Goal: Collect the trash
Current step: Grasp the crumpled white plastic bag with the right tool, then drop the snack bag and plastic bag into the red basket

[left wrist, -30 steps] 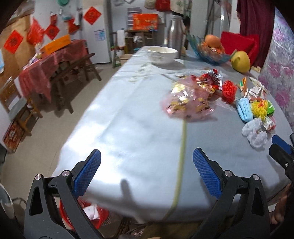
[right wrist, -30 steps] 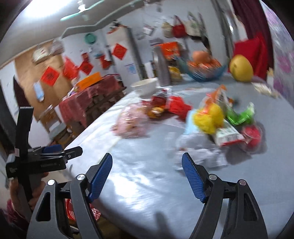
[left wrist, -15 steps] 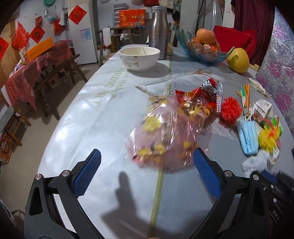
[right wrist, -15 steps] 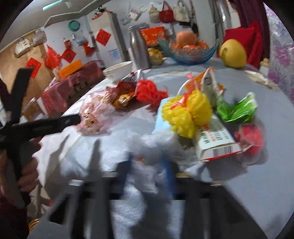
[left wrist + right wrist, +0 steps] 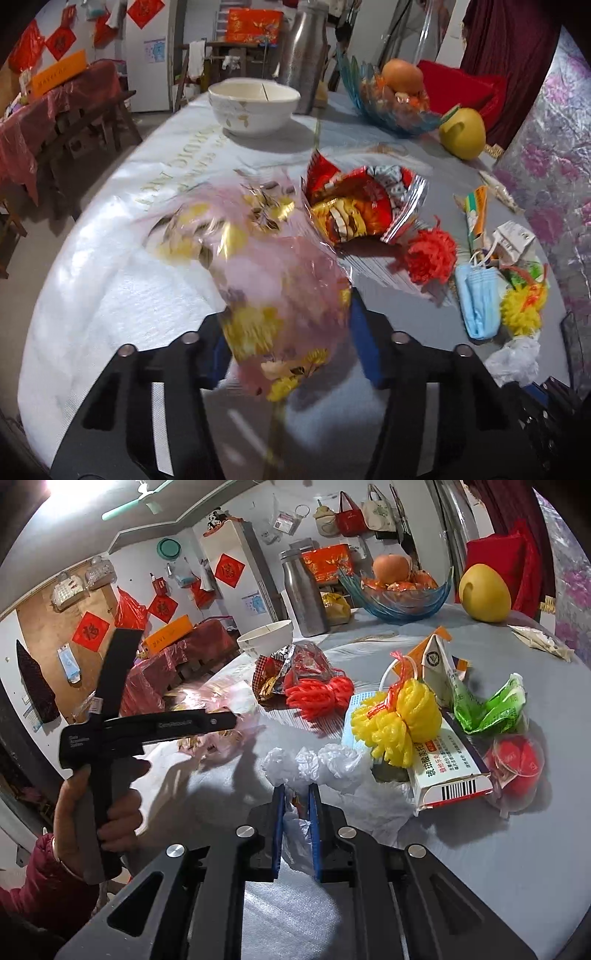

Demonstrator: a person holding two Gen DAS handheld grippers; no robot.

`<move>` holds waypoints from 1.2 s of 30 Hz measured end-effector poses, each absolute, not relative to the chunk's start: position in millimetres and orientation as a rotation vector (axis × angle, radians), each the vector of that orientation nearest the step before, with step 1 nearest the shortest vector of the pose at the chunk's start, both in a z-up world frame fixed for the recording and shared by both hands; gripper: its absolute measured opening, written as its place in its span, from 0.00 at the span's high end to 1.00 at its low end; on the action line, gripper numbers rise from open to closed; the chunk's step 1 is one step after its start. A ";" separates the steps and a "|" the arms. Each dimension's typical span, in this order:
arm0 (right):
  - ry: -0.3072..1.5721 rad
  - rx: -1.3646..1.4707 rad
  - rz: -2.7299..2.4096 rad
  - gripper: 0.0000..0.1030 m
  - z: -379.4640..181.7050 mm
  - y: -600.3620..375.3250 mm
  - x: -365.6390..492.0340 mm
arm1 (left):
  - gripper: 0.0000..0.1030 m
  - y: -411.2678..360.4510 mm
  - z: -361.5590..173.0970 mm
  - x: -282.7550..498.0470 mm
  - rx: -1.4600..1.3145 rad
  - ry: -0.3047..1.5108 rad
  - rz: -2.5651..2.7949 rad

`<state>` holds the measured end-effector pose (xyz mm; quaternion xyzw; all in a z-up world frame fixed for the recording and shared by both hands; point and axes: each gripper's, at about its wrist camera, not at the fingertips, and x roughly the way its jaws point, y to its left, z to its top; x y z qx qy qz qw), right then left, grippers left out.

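Between the fingers of the left gripper [image 5: 288,350], nearest the camera, lies the near end of a pink flowered plastic bag [image 5: 258,258]. Its long axis runs away from the fingers, up the worktop [image 5: 92,288] toward the far side. The jaws are closing, with the bag between them; the blue pads appear to meet the crumpled film on both sides, though blur prevents a firm finding on how tight the hold is.

In the right wrist view, the right gripper [image 5: 295,812] has its fingers pressed nearly together, pinching a fold of a crumpled white plastic bag [image 5: 317,764]. The bulk of that bag bunches just beyond the fingertips.

Just past the white bag, and nearer the right hand than the left, sit a yellow mesh ball [image 5: 399,720], a blue face mask [image 5: 478,299], a printed carton [image 5: 450,771] and a green wrapper [image 5: 491,709], all packed close together. Beyond the pink bag, a red snack packet [image 5: 354,206] and a red mesh ball [image 5: 430,254] lie within nearer reach of the left hand.

Farthest off stand a white bowl [image 5: 253,105] and a glass fruit dish [image 5: 391,110], judged not to be trash.

Judgement: both hands are loaded; the loose items remain on the worktop.
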<state>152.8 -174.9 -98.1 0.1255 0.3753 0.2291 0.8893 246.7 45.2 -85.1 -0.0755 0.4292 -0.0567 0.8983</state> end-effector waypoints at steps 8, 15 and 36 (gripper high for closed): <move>0.752 0.278 0.518 0.87 -87.8 -171.6 142.0 | 0.52 74.3 -52.3 201.7 -0.193 0.804 -0.069; 0.709 0.271 0.588 0.87 -68.6 -158.0 121.5 | 0.52 109.3 -30.5 146.8 -0.219 0.748 0.018; 0.546 0.148 0.848 0.87 6.4 -81.1 2.1 | 0.52 229.5 2.6 -27.5 -0.345 0.620 0.283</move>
